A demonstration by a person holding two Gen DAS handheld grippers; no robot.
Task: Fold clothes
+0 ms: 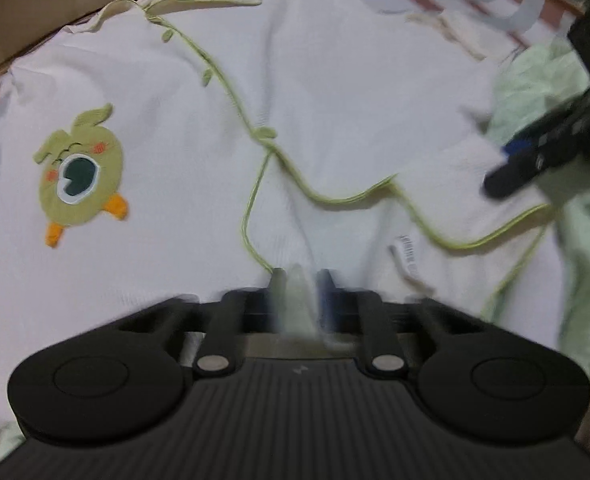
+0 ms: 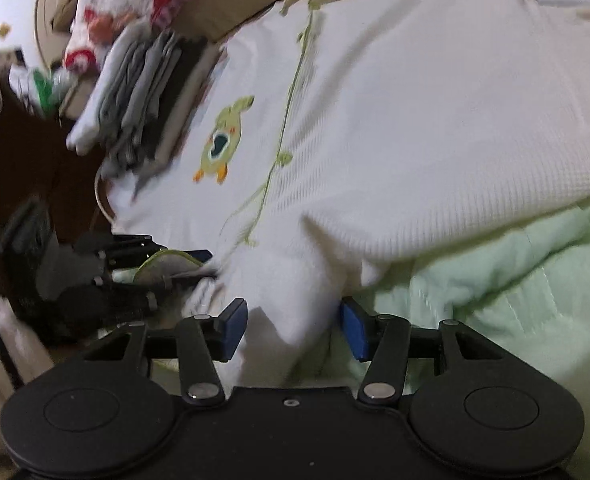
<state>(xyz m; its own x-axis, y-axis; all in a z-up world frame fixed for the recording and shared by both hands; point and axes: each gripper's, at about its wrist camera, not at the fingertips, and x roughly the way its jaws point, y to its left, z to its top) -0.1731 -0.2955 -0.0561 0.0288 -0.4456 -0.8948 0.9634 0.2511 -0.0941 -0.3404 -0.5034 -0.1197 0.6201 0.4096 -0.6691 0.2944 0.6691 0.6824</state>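
Soft, light waffle-knit baby garment [image 1: 335, 100]. My left gripper [image 1: 301, 280] is clenched on its hem fold; right gripper [image 2: 293, 320] released, straddling a cuff.

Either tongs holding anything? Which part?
Left tongs pinch the white garment at its near hem. Right tongs are open around a cuff, not gripping.

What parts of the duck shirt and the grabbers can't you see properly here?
- Left gripper fingertips: left wrist view, smeared by blur, with white garment between them.
- Garment's bottom edge: right wrist view, hidden behind right gripper.
- Label print: left wrist view, too small.
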